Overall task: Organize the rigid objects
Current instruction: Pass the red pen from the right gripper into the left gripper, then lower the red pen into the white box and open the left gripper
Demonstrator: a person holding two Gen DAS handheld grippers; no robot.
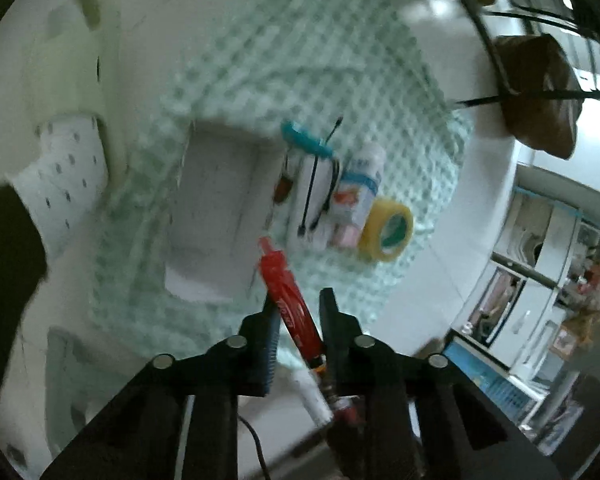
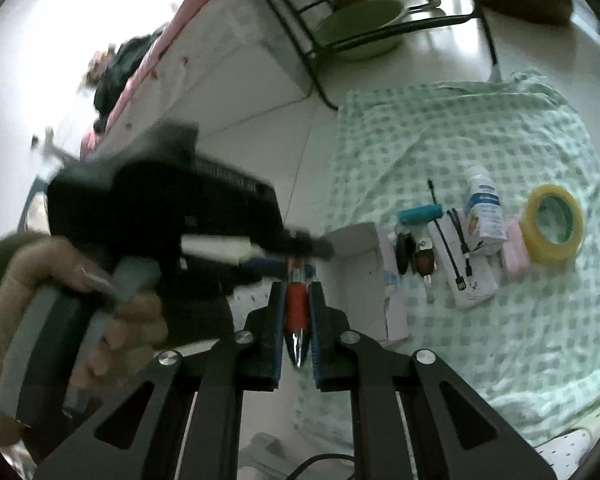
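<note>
A red pen (image 1: 290, 304) lies between the fingers of my left gripper (image 1: 300, 300), whose jaws stand apart around it. My right gripper (image 2: 296, 292) is shut on the same red pen (image 2: 296, 308), its silver tip pointing toward the camera. The left gripper's body (image 2: 160, 216), held by a hand, shows blurred at the left of the right wrist view. A white open box (image 1: 216, 216) lies on the green checked cloth (image 1: 300, 60); it also shows in the right wrist view (image 2: 364, 248).
Beside the box lie a teal item (image 2: 420, 213), keys (image 2: 414, 256), a black cable on a white pack (image 2: 460, 248), a white bottle (image 2: 483, 208), a pink item (image 2: 515, 254) and a yellow tape roll (image 2: 554, 224). A black wire chair (image 2: 380, 8) stands behind.
</note>
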